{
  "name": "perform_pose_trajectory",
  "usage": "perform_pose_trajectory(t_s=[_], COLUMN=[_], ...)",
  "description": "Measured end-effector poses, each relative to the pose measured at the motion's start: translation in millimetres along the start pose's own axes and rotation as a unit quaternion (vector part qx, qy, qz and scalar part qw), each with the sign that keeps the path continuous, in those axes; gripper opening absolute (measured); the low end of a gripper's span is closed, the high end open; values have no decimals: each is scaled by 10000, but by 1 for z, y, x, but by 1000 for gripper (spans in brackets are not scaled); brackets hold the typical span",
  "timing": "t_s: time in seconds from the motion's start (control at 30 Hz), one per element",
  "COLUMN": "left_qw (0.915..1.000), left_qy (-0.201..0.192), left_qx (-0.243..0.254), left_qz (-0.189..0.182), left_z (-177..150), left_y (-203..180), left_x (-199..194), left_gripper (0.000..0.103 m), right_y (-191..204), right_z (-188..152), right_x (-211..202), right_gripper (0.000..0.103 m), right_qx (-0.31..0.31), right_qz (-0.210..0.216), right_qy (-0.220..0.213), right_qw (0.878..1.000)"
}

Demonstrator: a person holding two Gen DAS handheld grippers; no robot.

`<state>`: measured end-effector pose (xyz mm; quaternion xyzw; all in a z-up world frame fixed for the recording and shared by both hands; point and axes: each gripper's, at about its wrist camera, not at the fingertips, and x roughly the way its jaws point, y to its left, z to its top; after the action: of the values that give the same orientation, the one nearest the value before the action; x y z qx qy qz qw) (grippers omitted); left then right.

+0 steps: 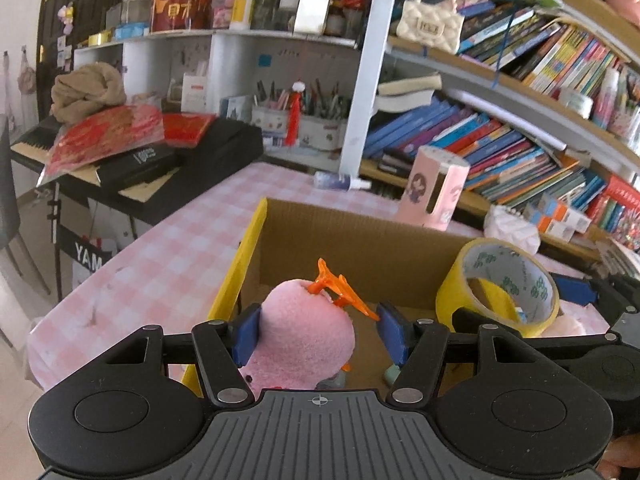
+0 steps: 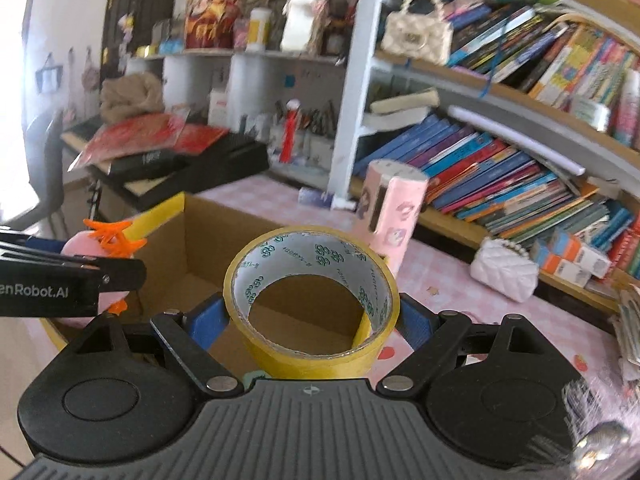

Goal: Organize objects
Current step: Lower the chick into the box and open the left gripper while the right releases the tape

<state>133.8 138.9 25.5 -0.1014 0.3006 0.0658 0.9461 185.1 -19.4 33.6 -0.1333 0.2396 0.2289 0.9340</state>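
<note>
My left gripper (image 1: 320, 336) is shut on a pink plush toy (image 1: 304, 344) with orange plastic prongs (image 1: 340, 288), held above the near left part of an open cardboard box (image 1: 360, 232). My right gripper (image 2: 312, 320) is shut on a roll of yellow tape (image 2: 316, 362), its blue pads (image 2: 208, 320) against the roll's two sides, over the same box (image 2: 208, 236). The tape (image 1: 456, 292) shows to the right in the left wrist view. In the right wrist view the plush toy (image 2: 80, 246) and a left finger (image 2: 80, 276) are at the left edge.
The box has a yellow-edged flap (image 1: 240, 256) and stands on a pink checked tablecloth (image 1: 168, 248). Behind it stand a pink cylinder (image 1: 438, 188), a small bottle (image 1: 340, 181) and a white quilted purse (image 2: 504, 274). Bookshelves (image 1: 500, 152) fill the right; a black keyboard (image 1: 160, 160) is left.
</note>
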Motion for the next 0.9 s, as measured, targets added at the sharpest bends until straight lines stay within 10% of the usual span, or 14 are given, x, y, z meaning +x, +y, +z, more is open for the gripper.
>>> perform_pose_trajectory(t_s=[0.47,0.9], left_qw=[9983,9928], left_qy=[468,573], left_qx=[205,866], left_qz=[285,595], left_z=[-4,-10], left_y=[-4,-20], left_x=[34,43], left_gripper=[63,63], right_y=[23,25], right_z=[1,-1], right_x=[50,63], right_gripper=[87,87], right_qx=[-1474,-1511], right_qz=[668,865], right_qy=[721,1235], right_qw=[9842,9769])
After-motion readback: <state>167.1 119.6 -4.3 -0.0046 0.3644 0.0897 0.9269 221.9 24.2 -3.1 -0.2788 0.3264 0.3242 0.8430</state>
